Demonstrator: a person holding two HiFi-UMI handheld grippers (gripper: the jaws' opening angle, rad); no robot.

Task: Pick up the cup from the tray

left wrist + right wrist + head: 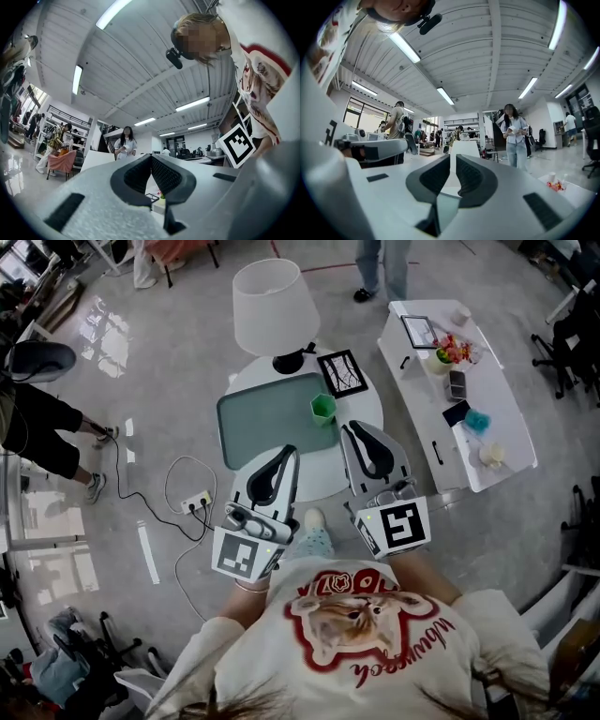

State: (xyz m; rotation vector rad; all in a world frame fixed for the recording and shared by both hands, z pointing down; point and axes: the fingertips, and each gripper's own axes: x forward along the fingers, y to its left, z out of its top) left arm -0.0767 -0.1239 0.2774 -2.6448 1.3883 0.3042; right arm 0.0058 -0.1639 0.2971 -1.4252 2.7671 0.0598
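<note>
A small green cup (323, 409) stands upright at the right edge of the grey-green tray (262, 423) on a round white table (361, 413). Both grippers hover over the table's near side, short of the tray. My left gripper (292, 450) points at the tray's near edge with its jaws shut and empty (151, 156). My right gripper (347, 427) is just below and right of the cup, shut with nothing held (453, 157). In the left gripper view a sliver of the green cup (161, 196) shows under the jaws.
A lamp with a white shade (275, 306) and a black picture frame (342, 373) stand behind the tray. A long white table (497, 418) with small items lies to the right. Cables and a power strip (195, 502) lie on the floor at left. People stand nearby.
</note>
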